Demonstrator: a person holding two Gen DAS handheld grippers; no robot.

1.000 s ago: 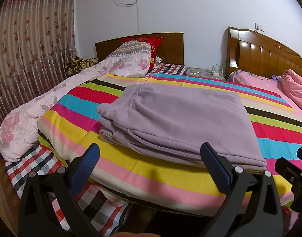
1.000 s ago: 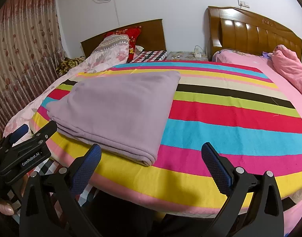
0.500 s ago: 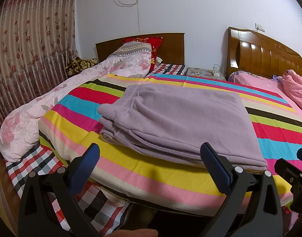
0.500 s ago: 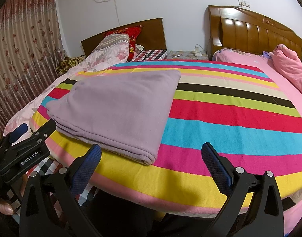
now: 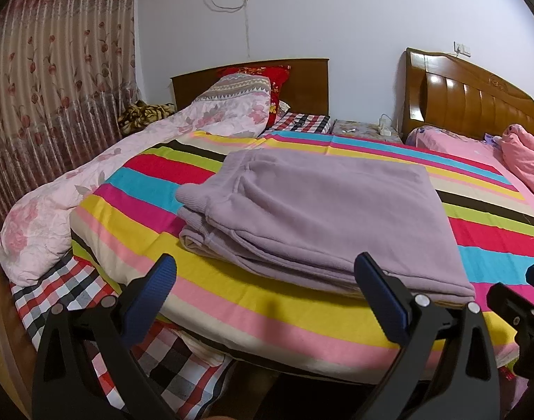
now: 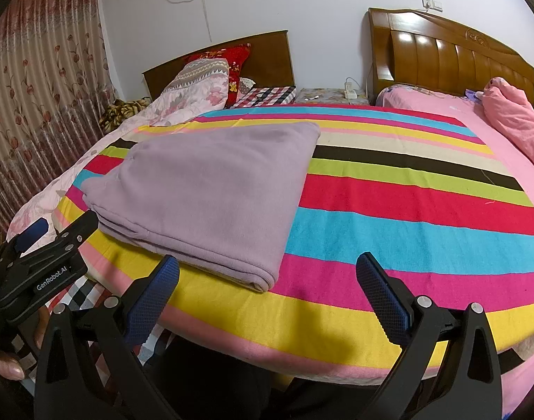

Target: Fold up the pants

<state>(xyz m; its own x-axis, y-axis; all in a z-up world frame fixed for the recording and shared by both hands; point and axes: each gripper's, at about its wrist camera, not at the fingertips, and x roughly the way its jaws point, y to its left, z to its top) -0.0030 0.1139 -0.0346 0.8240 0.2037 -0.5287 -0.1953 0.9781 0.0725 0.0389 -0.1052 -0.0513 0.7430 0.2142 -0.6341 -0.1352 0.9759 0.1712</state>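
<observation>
The lilac pants (image 5: 322,217) lie folded into a flat rectangle on the striped blanket (image 5: 155,182) at the near left part of the bed. Their long axis runs across the stripes, from the near edge toward the headboard (image 5: 301,80). The ribbed cuffs and stacked open layers face left toward the floral quilt (image 5: 57,210); the clean fold faces right. The left gripper (image 5: 267,287) and right gripper (image 6: 267,283) hover just short of the bed edge, fingers (image 6: 382,294) spread wide apart, gripping nothing. Against the earlier frames nothing has shifted: pants and both grippers sit as before.
</observation>
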